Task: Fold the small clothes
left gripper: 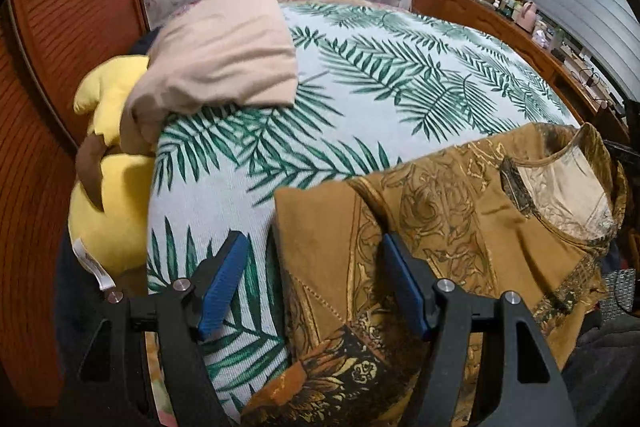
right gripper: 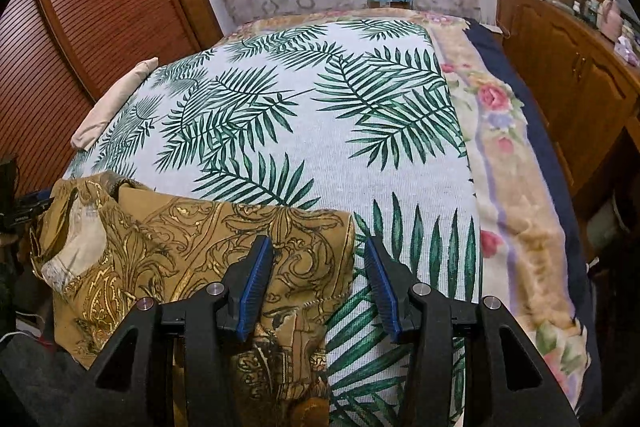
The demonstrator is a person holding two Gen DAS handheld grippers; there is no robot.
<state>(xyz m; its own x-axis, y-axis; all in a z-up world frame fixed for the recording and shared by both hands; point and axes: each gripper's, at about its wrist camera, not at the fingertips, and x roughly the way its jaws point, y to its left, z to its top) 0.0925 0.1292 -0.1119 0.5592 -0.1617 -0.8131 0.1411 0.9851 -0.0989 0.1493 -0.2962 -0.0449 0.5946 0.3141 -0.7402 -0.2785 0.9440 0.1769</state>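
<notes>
A small mustard-brown shirt [left gripper: 460, 211] with a gold scroll print lies flat at the near edge of the bed, its neck opening [left gripper: 568, 187] toward the right in the left wrist view. My left gripper [left gripper: 314, 247] hovers open over the shirt's left sleeve edge, and the cloth edge runs between its blue pads [left gripper: 224, 283] without being pinched. In the right wrist view the same shirt [right gripper: 180, 235] lies to the left. My right gripper [right gripper: 316, 247] stands open over the other sleeve's edge, with nothing pressed between its blue pads [right gripper: 256, 287].
A white cloth with green palm leaves [right gripper: 320, 107] covers the bed. A folded beige garment [left gripper: 224, 59] and a yellow plush toy [left gripper: 112, 187] sit at the left edge. A floral blanket [right gripper: 508, 167], a wooden cabinet [right gripper: 560, 87] and a louvred wooden door [right gripper: 100, 7] border the bed.
</notes>
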